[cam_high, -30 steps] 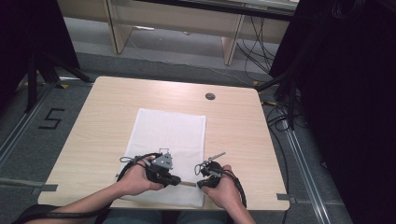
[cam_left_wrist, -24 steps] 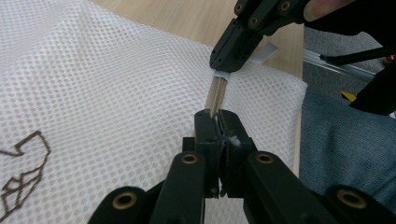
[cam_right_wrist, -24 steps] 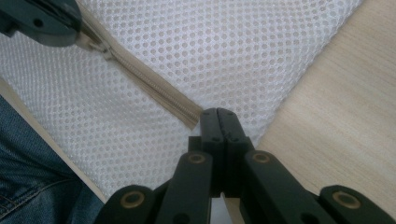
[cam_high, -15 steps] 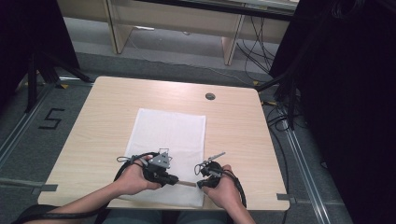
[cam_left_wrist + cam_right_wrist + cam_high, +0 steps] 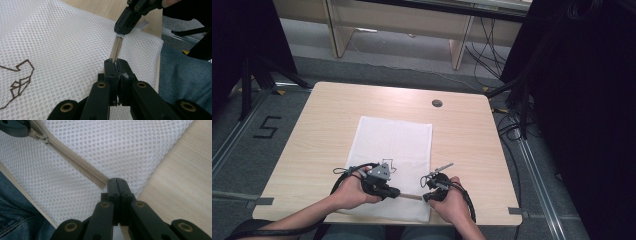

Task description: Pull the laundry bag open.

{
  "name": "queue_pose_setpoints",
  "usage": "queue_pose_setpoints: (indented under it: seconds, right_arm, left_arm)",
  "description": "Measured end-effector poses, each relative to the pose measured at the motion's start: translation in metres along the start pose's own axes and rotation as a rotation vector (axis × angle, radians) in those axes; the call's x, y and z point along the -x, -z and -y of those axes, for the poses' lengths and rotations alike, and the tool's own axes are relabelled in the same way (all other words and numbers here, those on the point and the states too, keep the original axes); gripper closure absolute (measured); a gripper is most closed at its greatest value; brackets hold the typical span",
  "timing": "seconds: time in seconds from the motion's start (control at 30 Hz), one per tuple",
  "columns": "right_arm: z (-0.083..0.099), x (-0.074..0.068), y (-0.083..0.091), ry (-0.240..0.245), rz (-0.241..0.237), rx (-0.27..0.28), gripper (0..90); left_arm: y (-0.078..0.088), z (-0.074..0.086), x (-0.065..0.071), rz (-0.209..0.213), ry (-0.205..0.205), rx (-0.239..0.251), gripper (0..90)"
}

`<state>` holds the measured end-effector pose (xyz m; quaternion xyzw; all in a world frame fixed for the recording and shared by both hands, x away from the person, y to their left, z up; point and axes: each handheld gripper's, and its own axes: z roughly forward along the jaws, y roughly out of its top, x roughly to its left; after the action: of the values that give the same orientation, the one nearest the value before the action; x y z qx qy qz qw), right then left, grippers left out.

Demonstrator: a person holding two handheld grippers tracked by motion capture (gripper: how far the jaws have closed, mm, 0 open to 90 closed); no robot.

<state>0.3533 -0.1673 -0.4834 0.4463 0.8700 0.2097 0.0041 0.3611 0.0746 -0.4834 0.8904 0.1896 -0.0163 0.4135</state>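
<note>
Grippers held a white mesh bag [image 5: 394,150] near the table's [image 5: 472,145] front edge: left gripper [image 5: 116,71] pinching the zipper pull, right gripper [image 5: 116,185] clamped on the zipper's [image 5: 75,162] end, the zipper's long axis running straight between the 2.

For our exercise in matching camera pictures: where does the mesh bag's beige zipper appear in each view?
High view: the zipper runs between the two tools, near the table's front edge.
Left gripper view: centre, running up from the near jaws.
Right gripper view: diagonal from upper left to centre.
Shared landmark: white mesh bag.
</note>
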Motion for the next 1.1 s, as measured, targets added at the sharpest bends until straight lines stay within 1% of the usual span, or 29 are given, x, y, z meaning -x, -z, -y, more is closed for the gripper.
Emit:
queue_pose_setpoints:
  seconds: [0.03,0.07,0.1,0.13,0.17,0.2,0.23,0.27,0.33,0.37,0.4,0.43,0.5,0.53,0.57,0.63,0.67,0.7,0.73,0.77,0.87,0.9,0.93,0.97,1.0,1.03,1.1]
  right_arm:
    - [0.0,0.0,0.0,0.0,0.0,0.0,90.0]
    - [0.0,0.0,0.0,0.0,0.0,0.0,90.0]
    - [0.0,0.0,0.0,-0.001,-0.001,0.001,90.0]
    - [0.0,0.0,0.0,-0.001,-0.001,0.001,90.0]
    - [0.0,0.0,0.0,-0.002,-0.002,0.001,90.0]
    - [0.0,0.0,0.0,-0.003,-0.001,0.002,90.0]
    - [0.0,0.0,0.0,-0.003,-0.001,0.002,90.0]
    - [0.0,0.0,0.0,-0.001,-0.003,-0.001,90.0]
    - [0.0,0.0,0.0,-0.001,-0.001,0.0,90.0]
    - [0.0,0.0,0.0,-0.001,-0.001,0.0,90.0]
    - [0.0,0.0,0.0,-0.002,-0.001,0.0,90.0]
    - [0.0,0.0,0.0,-0.002,-0.001,0.0,90.0]
    - [0.0,0.0,0.0,-0.001,0.0,0.001,90.0]
    - [0.0,0.0,0.0,-0.001,0.0,0.001,90.0]
    - [0.0,0.0,0.0,-0.002,0.0,0.002,90.0]
    - [0.0,0.0,0.0,-0.003,0.001,0.003,90.0]
    - [0.0,0.0,0.0,-0.004,0.0,0.003,90.0]
    - [0.0,0.0,0.0,-0.004,0.0,0.003,90.0]
    - [0.0,0.0,0.0,-0.004,0.0,0.003,90.0]
    - [0.0,0.0,0.0,-0.004,-0.001,0.004,90.0]
    - [0.0,0.0,0.0,-0.004,0.001,0.003,90.0]
    - [0.0,0.0,0.0,-0.004,0.0,0.002,90.0]
    - [0.0,0.0,0.0,-0.004,0.0,0.002,90.0]
    - [0.0,0.0,0.0,-0.004,0.001,0.003,90.0]
    - [0.0,0.0,0.0,-0.004,0.001,0.002,90.0]
    - [0.0,0.0,0.0,-0.004,0.0,0.002,90.0]
    - [0.0,0.0,0.0,-0.005,0.001,0.002,90.0]
  left_arm:
    - [0.0,0.0,0.0,0.0,0.0,0.0,87.3]
    - [0.001,0.0,-0.001,0.009,0.008,0.004,87.3]
    - [0.002,0.001,-0.002,0.006,-0.012,0.001,87.3]
    - [0.003,0.002,-0.002,0.008,0.014,0.01,87.2]
    - [0.004,0.003,-0.003,0.003,-0.003,0.003,87.2]
    - [0.006,0.005,-0.004,0.003,0.016,0.006,87.2]
    - [0.006,0.005,-0.004,0.003,0.016,0.006,87.2]
    - [0.008,0.006,-0.004,-0.007,0.015,0.0,87.2]
    - [0.008,0.006,-0.005,-0.003,0.009,0.003,87.2]
    - [0.009,0.006,-0.004,-0.005,0.023,0.005,87.2]
    - [0.008,0.006,-0.004,-0.003,0.021,0.003,87.2]
    - [0.008,0.006,-0.005,-0.004,0.004,0.001,87.2]
    - [0.008,0.007,-0.005,0.001,0.023,0.006,87.3]
    - [0.008,0.007,-0.005,0.001,0.023,0.006,87.2]
    - [0.008,0.007,-0.005,0.0,0.022,0.004,87.2]
    - [0.01,0.007,-0.007,-0.006,0.004,-0.003,87.3]
    - [0.01,0.008,-0.007,-0.001,0.013,0.003,87.2]
    - [0.01,0.008,-0.007,-0.001,0.013,0.003,87.2]
    - [0.011,0.008,-0.007,-0.002,0.026,0.009,87.2]
    - [0.011,0.009,-0.008,-0.006,0.024,0.003,87.2]
    - [0.013,0.011,-0.007,-0.012,0.038,0.003,87.3]
    - [0.015,0.011,-0.009,-0.012,0.021,0.002,87.2]
    - [0.015,0.011,-0.009,-0.012,0.021,0.002,87.2]
    - [0.015,0.012,-0.009,-0.005,0.044,0.012,87.2]
    - [0.015,0.012,-0.008,-0.007,0.042,0.012,87.2]
    - [0.015,0.012,-0.009,-0.009,0.027,0.006,87.3]
    - [0.015,0.012,-0.009,-0.006,0.027,0.01,87.3]
